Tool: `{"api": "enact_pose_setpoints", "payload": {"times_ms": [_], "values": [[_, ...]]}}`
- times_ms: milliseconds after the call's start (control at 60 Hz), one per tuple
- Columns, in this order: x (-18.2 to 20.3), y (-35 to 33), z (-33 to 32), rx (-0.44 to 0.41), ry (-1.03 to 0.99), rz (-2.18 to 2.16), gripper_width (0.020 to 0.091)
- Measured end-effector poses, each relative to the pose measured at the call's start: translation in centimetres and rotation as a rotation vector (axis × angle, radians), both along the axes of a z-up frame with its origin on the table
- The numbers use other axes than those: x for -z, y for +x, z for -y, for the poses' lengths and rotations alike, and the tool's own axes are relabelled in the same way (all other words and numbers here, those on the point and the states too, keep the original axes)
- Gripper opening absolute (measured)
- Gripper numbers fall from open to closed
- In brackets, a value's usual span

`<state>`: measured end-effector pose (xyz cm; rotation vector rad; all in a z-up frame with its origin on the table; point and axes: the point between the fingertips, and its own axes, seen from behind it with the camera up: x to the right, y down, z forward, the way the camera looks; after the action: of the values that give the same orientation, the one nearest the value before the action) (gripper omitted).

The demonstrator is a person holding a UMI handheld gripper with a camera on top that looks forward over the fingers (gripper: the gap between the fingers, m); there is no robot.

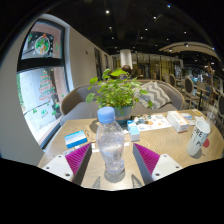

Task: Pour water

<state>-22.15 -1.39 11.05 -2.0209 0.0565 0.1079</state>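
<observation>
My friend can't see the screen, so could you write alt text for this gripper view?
A clear plastic water bottle with a blue cap stands upright on a table, between the two pink-padded fingers of the tongs. Beyond it sit a leafy potted plant, a white cup and a sofa.

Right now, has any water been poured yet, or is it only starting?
Only starting. Done: the gripper has the clear water bottle upright between its pink pads; whether they press it, I can't tell. In hand: the grab. Left: its blue cap is on, so opening, then tilting. No cup is clearly visible; a potted plant stands beyond on the table.
</observation>
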Motion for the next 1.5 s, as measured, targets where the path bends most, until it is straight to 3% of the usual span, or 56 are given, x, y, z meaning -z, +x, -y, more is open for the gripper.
{"api": "enact_pose_setpoints", "payload": {"times_ms": [167,267,550,717,883,1033,1150,1317,1500], "values": [[4.2,0.5,-3.5,0.028,-0.015,0.037,0.0697],[4.6,-0.2,-4.2,0.008,0.011,0.019,0.0510],[4.5,-0.4,-4.2,-0.025,0.017,0.069,0.0312],[1.5,-0.4,-3.1,-0.057,0.024,0.037,0.0311],[-6.1,0.5,-1.9,-0.080,0.086,-0.149,0.0311],[-14.1,3.6,-1.1,-0.061,0.125,-0.499,0.0310],[-17.9,7.6,-1.2,-0.035,0.127,-0.838,0.0308],[-18.9,14.0,-2.0,0.038,0.099,-1.353,0.0306],[-15.2,18.6,-3.3,0.145,0.021,-1.760,0.0307]]}}
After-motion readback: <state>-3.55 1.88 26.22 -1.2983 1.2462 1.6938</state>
